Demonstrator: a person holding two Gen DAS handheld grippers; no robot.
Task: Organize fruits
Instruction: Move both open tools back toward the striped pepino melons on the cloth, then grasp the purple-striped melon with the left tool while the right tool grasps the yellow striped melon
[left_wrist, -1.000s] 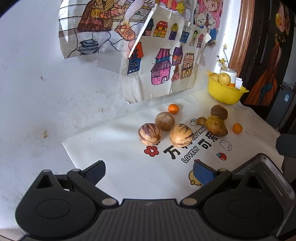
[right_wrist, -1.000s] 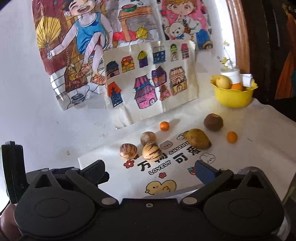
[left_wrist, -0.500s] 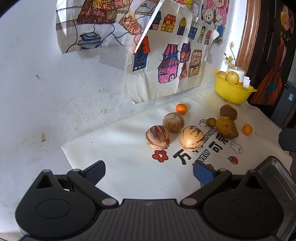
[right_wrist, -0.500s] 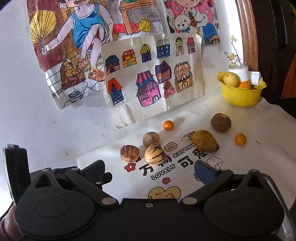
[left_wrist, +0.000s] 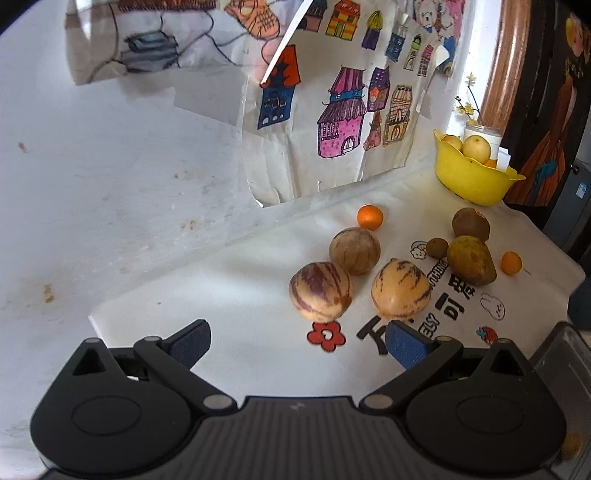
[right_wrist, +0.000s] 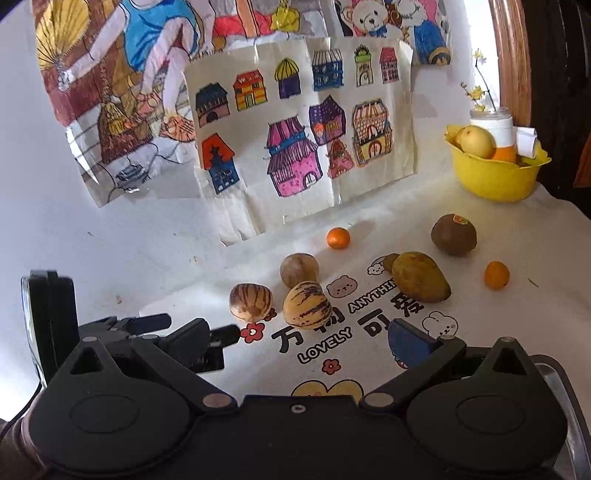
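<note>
The yellow bowl (right_wrist: 495, 177) at the table's (left_wrist: 110, 206) far right corner holds a yellow pear-like fruit and something orange, rest of the contents hidden behind the rim. Loose fruit sits mid-cloth (left_wrist: 240, 295): three striped melons (left_wrist: 400, 293), a brownish mango (right_wrist: 419, 277), a round brown fruit (right_wrist: 453, 234), two small oranges (left_wrist: 370, 216). Both tools hover low over the near edge, left tool (left_wrist: 297, 341) and right tool (right_wrist: 308, 338) wide open, empty.
</note>
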